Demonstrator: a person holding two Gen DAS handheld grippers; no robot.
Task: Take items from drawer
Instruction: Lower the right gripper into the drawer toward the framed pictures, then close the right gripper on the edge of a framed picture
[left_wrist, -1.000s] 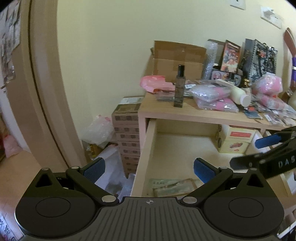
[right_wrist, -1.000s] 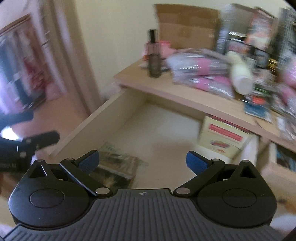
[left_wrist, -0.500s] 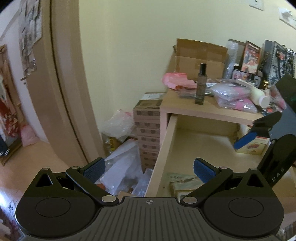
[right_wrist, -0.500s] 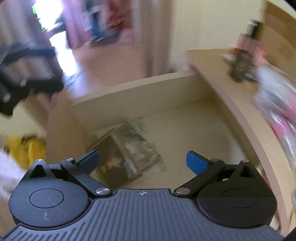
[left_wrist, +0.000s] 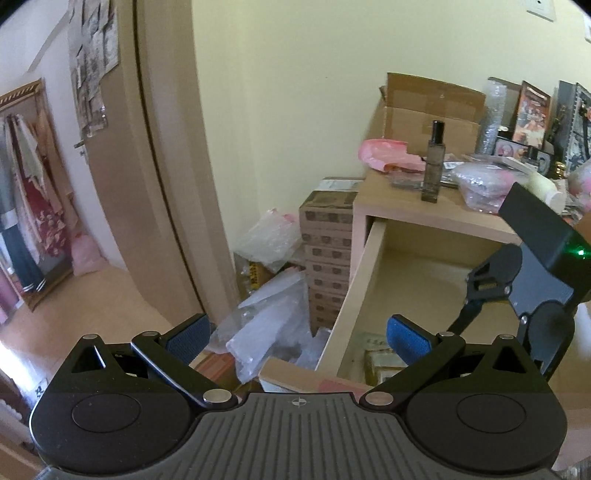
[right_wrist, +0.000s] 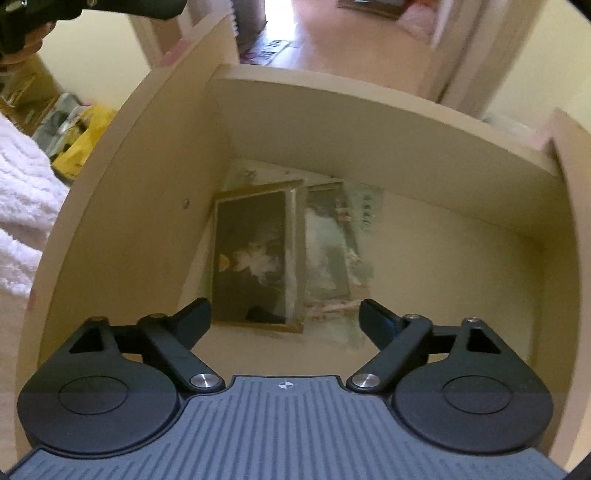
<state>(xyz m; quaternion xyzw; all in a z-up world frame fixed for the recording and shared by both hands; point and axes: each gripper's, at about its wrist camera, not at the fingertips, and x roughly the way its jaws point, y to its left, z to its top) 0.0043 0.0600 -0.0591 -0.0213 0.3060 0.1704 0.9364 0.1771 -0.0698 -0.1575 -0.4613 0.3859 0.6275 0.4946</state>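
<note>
Two flat picture cards lie side by side on the floor of the open drawer (right_wrist: 369, 140), their long axes running away from the right gripper (right_wrist: 285, 317), which hangs just above with jaws spread wide: a dark framed card (right_wrist: 255, 254) and a pale card (right_wrist: 332, 251) touching it. Outside the drawer, the left gripper (left_wrist: 297, 334) is spread too, empty.

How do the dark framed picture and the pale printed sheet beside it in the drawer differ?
The dark framed picture is near black with a gold-brown border and a pale figure at its centre; the pale printed sheet is washed-out green-grey and borderless. The picture lies nearer the drawer's side wall, and its edge seems to overlap the sheet. Both lie flat on the drawer floor, ahead of the open right gripper.
</note>
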